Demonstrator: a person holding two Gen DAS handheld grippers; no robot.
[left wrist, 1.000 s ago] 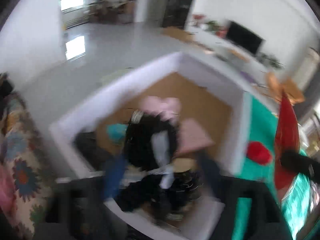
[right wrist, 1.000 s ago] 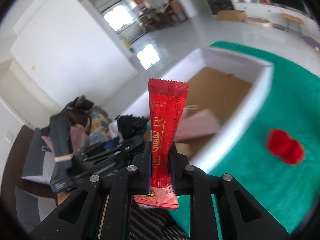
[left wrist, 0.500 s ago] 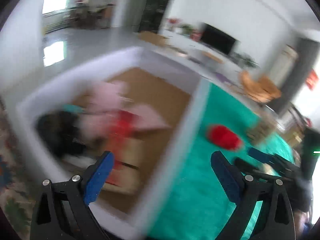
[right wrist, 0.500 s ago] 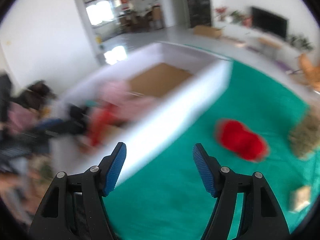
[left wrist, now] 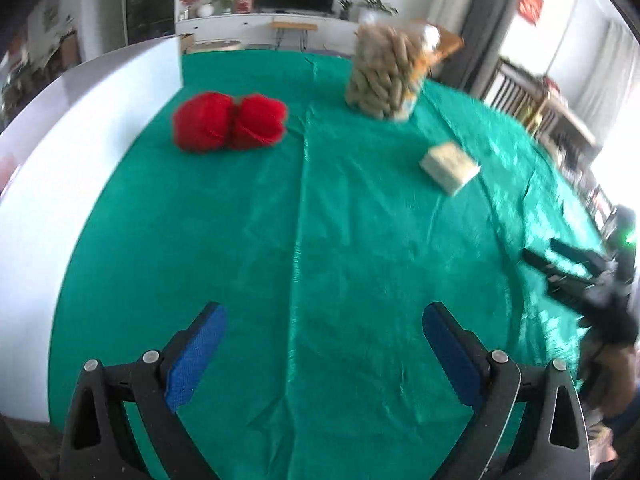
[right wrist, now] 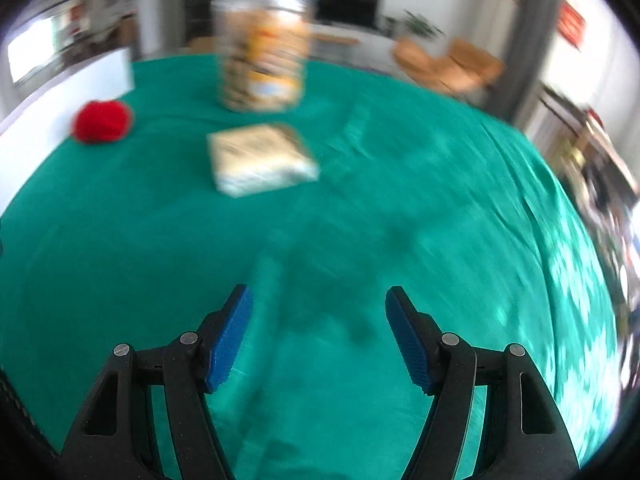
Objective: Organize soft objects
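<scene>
A red fluffy soft object (left wrist: pixel 229 121) lies on the green tablecloth (left wrist: pixel 320 240) at the far left, close to the white box wall (left wrist: pixel 80 152). It also shows in the right wrist view (right wrist: pixel 102 121). A pale flat packet (left wrist: pixel 449 166) lies to the right and shows in the right wrist view (right wrist: pixel 260 158). My left gripper (left wrist: pixel 322 352) is open and empty above the cloth. My right gripper (right wrist: pixel 318 338) is open and empty, and shows at the right edge of the left wrist view (left wrist: pixel 576 276).
A clear jar of biscuit sticks (left wrist: pixel 386 74) stands at the far side of the table, seen blurred in the right wrist view (right wrist: pixel 262 54). Chairs (right wrist: pixel 452 64) and a TV stand lie beyond the table.
My left gripper let go of the black soft item and my right let go of the red packet over the box. Both opened and swung right to face the table.
</scene>
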